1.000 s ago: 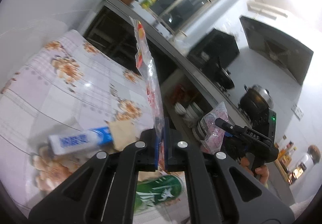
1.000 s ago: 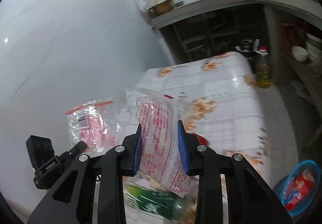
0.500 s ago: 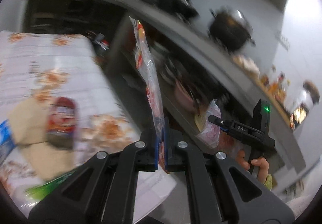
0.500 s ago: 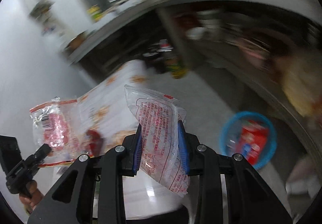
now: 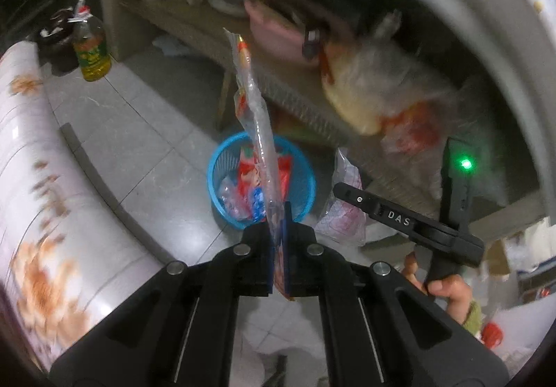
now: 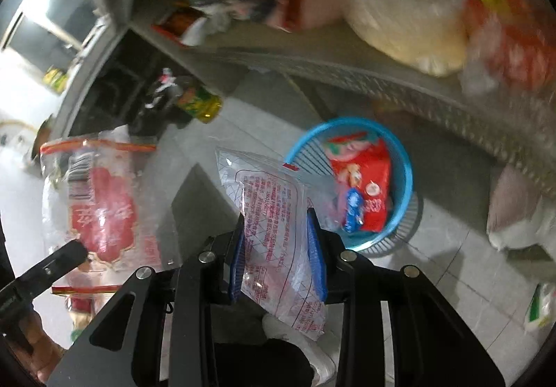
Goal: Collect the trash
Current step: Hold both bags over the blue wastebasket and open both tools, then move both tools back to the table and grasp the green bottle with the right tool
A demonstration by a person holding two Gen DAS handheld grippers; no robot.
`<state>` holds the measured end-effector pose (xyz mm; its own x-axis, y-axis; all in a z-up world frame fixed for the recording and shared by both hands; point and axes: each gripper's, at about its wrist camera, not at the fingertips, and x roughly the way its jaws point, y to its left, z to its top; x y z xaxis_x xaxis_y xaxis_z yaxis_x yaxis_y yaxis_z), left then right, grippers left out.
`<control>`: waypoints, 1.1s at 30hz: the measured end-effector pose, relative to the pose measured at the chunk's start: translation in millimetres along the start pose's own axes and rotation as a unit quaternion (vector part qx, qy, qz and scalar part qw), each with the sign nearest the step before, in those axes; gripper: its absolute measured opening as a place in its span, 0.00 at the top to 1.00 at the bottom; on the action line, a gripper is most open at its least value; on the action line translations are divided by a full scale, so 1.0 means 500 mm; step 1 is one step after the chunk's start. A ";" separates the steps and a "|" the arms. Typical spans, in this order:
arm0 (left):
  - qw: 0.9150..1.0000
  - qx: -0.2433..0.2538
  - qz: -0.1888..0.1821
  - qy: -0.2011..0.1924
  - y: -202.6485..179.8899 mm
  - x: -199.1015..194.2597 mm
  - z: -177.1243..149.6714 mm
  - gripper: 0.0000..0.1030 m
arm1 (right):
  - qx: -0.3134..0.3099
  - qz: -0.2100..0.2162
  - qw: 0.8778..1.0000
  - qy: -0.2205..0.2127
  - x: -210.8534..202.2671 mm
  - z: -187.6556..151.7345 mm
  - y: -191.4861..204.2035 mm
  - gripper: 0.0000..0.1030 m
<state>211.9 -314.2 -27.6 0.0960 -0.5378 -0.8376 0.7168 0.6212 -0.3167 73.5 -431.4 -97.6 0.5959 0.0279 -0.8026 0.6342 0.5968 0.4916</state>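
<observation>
My left gripper [image 5: 278,216] is shut on a clear plastic wrapper with red print [image 5: 255,115], seen edge-on; it also shows in the right wrist view [image 6: 100,209]. My right gripper [image 6: 276,230] is shut on a clear bag with red text [image 6: 274,213], also seen in the left wrist view [image 5: 344,209]. A blue basket [image 5: 305,175] on the tiled floor holds red and blue wrappers. It lies ahead of and below both grippers and shows in the right wrist view [image 6: 403,161].
The table with the floral cloth [image 5: 38,199] is at the left. An oil bottle [image 5: 91,53] stands on the floor by a low shelf [image 5: 194,29] with bowls and bags. A white sack [image 6: 517,216] lies right of the basket.
Both grippers swung away from the table and down toward the floor, each still holding its wrapper. The blue basket now lies just ahead of them.
</observation>
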 end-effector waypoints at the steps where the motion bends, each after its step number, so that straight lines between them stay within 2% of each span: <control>1: 1.000 0.009 0.011 0.012 -0.003 0.038 0.013 0.98 | 0.006 -0.004 1.000 0.004 0.016 0.003 -0.012 0.69; 7: 0.995 0.049 0.059 0.059 -0.031 0.206 0.072 0.97 | 0.051 -0.012 0.999 0.014 0.129 0.047 -0.082 0.66; 8: 0.994 0.052 0.069 0.064 -0.036 0.231 0.086 0.97 | 0.061 -0.016 0.998 0.011 0.153 0.056 -0.096 0.57; 9: 0.993 0.052 0.077 0.067 -0.032 0.251 0.093 0.91 | 0.065 -0.017 0.998 0.010 0.167 0.062 -0.104 0.49; 10: 0.993 0.050 0.080 0.074 -0.027 0.276 0.098 0.83 | 0.072 -0.018 0.997 0.011 0.191 0.066 -0.114 0.36; 11: 0.992 0.046 0.087 0.081 -0.023 0.298 0.101 0.64 | 0.082 -0.021 0.996 0.019 0.225 0.067 -0.130 0.34; 12: 0.991 0.040 0.098 0.085 -0.018 0.315 0.103 0.55 | 0.089 -0.023 0.995 0.030 0.251 0.068 -0.144 0.34; 15: 0.989 0.030 0.110 0.090 -0.011 0.335 0.102 0.52 | 0.110 -0.034 0.992 0.052 0.296 0.055 -0.172 0.34; 18: 0.991 0.016 0.104 0.080 0.002 0.317 0.106 0.45 | 0.123 -0.025 0.991 0.047 0.296 0.036 -0.189 0.34; 25: 0.992 0.009 0.115 0.049 0.010 0.217 0.110 0.38 | 0.120 -0.017 0.992 0.031 0.223 0.003 -0.186 0.34; 28: 0.994 0.003 0.106 0.022 0.014 0.143 0.097 0.37 | 0.108 -0.010 0.994 0.022 0.188 -0.007 -0.167 0.33; 30: 0.995 0.001 0.103 -0.012 0.019 0.083 0.076 0.34 | 0.098 0.001 0.995 0.012 0.157 -0.016 -0.148 0.29; 33: 0.992 -0.014 0.116 -0.045 0.035 -0.008 0.021 0.33 | 0.076 0.021 0.997 -0.001 0.108 -0.036 -0.113 0.23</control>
<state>231.3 -307.4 -25.2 0.3191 -0.4267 -0.8462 0.6484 0.7495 -0.1334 61.0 -449.3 -174.6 0.6242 0.0497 -0.7796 0.6759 0.4660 0.5709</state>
